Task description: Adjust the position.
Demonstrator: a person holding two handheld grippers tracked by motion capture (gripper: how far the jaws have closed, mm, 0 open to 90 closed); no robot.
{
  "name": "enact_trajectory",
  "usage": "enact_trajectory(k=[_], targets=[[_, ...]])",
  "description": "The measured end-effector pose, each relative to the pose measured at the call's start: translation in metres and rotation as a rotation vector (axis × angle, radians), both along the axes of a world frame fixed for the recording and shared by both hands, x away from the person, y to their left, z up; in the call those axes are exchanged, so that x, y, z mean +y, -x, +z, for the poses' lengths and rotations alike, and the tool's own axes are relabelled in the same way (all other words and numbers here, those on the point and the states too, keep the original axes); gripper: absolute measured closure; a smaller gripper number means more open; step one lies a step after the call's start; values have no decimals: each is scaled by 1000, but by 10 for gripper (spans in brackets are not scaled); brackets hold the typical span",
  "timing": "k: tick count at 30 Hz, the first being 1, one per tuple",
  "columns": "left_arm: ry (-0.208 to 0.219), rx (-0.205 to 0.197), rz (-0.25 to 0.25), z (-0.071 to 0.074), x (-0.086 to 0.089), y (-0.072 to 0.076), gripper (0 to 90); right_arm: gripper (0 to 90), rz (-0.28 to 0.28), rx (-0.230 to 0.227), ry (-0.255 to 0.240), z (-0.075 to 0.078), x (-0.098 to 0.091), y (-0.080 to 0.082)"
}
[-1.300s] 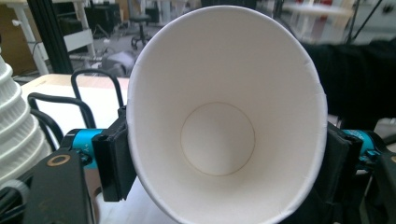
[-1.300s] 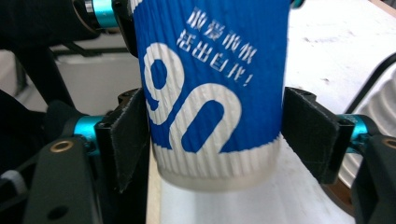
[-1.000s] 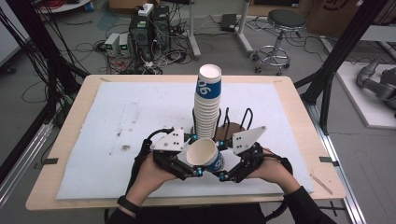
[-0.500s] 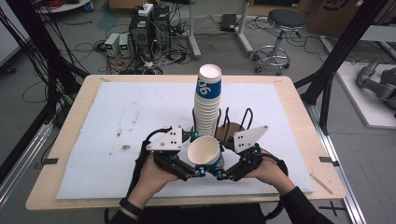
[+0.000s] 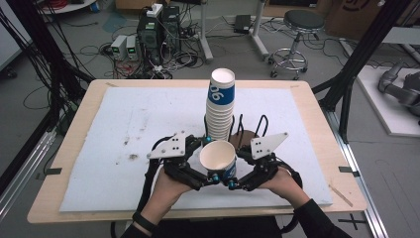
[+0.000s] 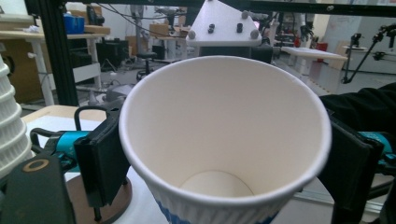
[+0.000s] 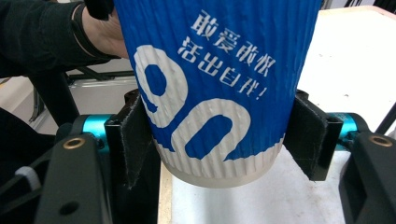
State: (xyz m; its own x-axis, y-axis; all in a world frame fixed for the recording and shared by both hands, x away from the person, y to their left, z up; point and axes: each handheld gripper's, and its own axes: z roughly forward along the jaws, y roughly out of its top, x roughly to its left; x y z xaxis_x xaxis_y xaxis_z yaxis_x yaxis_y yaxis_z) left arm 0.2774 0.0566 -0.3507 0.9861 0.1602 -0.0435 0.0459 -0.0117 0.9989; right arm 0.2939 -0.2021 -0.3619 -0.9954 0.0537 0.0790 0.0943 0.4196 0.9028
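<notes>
Paper cup (image 5: pixel 218 158), pinched by right tongs (image 5: pixel 233 171); left tongs (image 5: pixel 210 166) just opening, spread; cup stack (image 5: pixel 220 106) close behind on worktop (image 5: pixel 124 124).

My left hand-held gripper (image 5: pixel 210 161) jaws have just been opening off the paper cup (image 5: pixel 218 157); right hand-held gripper (image 5: pixel 233 166) clamps it.
</notes>
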Motion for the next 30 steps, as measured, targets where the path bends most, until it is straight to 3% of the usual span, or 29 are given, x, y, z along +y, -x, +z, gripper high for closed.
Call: enact_trajectory(k=[6, 11, 22, 30], targets=[[36, 12, -9, -1, 0, 0, 204, 305, 4, 19, -40, -3, 2, 0], [33, 10, -8, 0, 0, 0, 223, 307, 3, 26, -55, -4, 2, 0], [-42, -1, -7, 6, -2, 1, 240, 287, -7, 33, -73, -9, 5, 1], [-97, -21, -1, 11, -2, 2, 243, 217, -20, 83, -136, -9, 7, 2]])
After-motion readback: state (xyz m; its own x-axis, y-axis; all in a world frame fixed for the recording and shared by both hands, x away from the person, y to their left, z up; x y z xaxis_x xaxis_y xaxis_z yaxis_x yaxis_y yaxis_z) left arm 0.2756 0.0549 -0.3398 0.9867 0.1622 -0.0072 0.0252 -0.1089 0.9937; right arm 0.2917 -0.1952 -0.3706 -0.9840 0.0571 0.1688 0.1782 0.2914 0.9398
